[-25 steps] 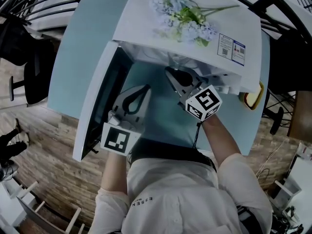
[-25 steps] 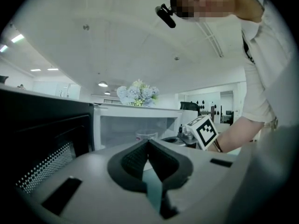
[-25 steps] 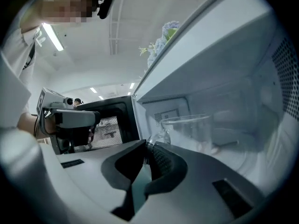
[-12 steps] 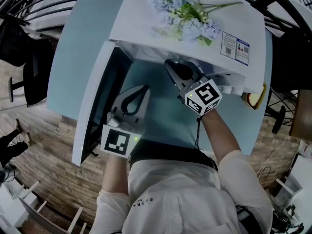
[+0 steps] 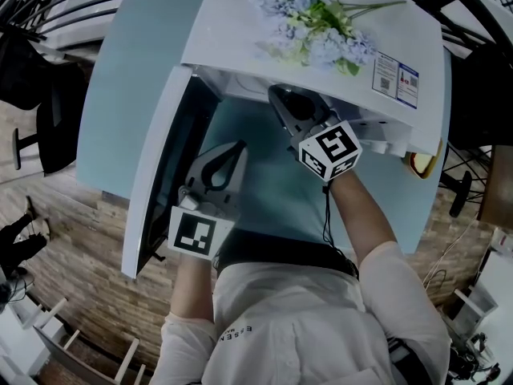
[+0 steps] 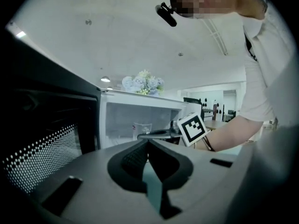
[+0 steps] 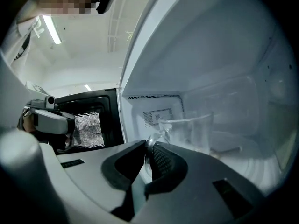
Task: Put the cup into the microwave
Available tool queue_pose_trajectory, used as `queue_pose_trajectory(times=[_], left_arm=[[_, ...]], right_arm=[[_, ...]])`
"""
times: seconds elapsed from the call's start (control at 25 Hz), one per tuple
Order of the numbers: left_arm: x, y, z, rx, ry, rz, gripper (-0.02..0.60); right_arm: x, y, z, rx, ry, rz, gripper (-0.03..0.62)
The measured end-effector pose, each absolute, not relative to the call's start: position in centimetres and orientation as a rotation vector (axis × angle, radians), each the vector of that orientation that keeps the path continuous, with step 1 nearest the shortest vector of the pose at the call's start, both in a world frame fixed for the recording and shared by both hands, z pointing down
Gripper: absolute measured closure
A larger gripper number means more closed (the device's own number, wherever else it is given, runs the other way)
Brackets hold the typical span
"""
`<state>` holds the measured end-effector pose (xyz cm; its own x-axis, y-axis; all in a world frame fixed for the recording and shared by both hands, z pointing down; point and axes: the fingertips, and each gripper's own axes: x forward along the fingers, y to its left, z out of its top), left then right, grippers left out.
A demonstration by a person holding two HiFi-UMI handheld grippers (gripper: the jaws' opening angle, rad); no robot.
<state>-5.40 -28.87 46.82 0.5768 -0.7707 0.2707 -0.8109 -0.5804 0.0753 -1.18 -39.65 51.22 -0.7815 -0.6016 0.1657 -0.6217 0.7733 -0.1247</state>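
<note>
My right gripper (image 7: 148, 148) reaches into the open microwave (image 5: 232, 14), its fingers pinched on the handle of the clear cup (image 7: 192, 127). The cup is upright inside the cavity, though I cannot tell whether it rests on the floor there. My left gripper (image 6: 146, 143) hangs outside near the open door (image 5: 156, 175), fingers pressed together on nothing.

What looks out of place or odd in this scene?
Nothing is spilled or damaged. The cup is upright inside the microwave, its handle pinched in the right gripper. The one odd thing: a bunch of flowers lying flat on the microwave's top.
</note>
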Motion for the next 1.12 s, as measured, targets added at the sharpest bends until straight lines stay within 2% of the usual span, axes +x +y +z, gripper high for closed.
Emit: queue_pose_trajectory(times=[0.2, 0.28, 0.32, 1.12], left_arm=[[-5.6, -28.9, 46.8, 2.61, -1.324, 0.289, 0.58], [-5.7, -28.8, 46.9, 2.604, -1.322, 0.281, 0.58], [-5.7, -28.8, 46.9, 2.602, -1.319, 0.28, 0.58], [-3.5, -28.8, 46.1, 2.658, -1.24, 0.266, 0.58]], right_arm=[[-1.7, -39.4, 51.6, 0.971, -2.818, 0.245, 0.559], [-2.1, -39.1, 51.7, 0.939, -2.808, 0.229, 0.461], [-2.2, -39.0, 51.8, 0.933, -2.804, 0.222, 0.451], [3.4, -36.1, 51.0, 1.158, -2.738, 0.308, 0.45]])
